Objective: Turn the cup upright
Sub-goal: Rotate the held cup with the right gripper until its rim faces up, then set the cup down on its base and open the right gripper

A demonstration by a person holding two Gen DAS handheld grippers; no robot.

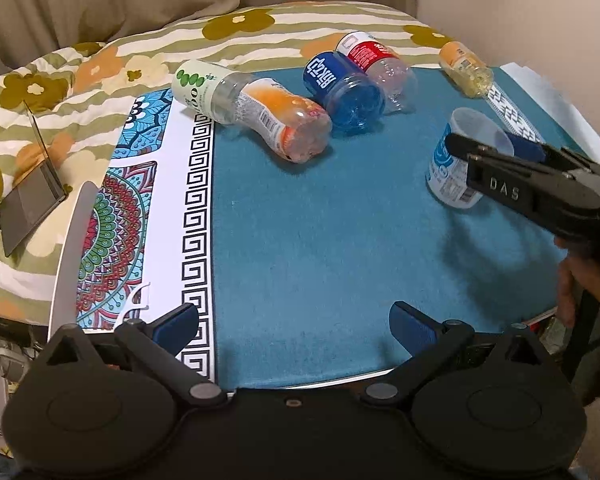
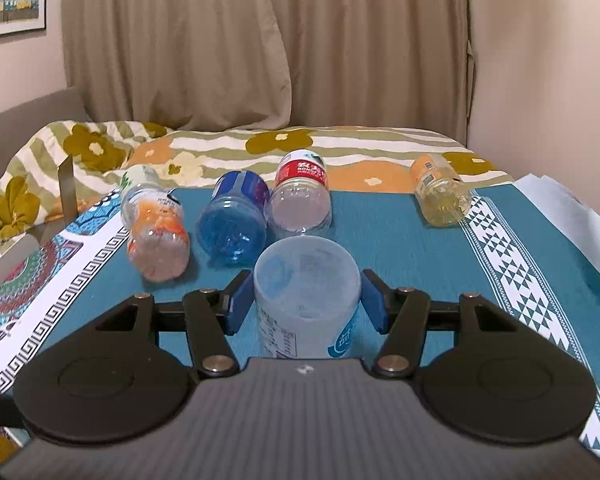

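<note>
Frosted plastic, with a blue-and-white label: the cup (image 2: 306, 300) stands on the teal cloth (image 1: 320, 220) toward its right side, near of the row of 4 bottles. Its flat, closed end faces up and toward the far side, so it looks to be mouth-down and a little tilted; the mouth itself is hidden.

The right gripper (image 2: 305, 300) straddles it. In the right wrist view the blue pads (image 2: 374, 306) sit 1 on each side of the cup, spread apart, with a thin gap showing on both sides, so nothing is clamped yet. The cup lies dead ahead between the fingers, its long axis running roughly upright, across the line on which the pads would close.

The left gripper (image 1: 296, 326) hangs over the near edge of the cloth, fingers wide apart and empty, well apart from the cup, which is far and to its right. The right hand is plainly the nearer.

Judged from this, the next move is to close on the cup's wall and roll the wrist half a turn. The blue bottle (image 2: 234, 226) and the red-label bottle (image 2: 300, 200) lie just beyond the cup and could be knocked in the swing.
</note>
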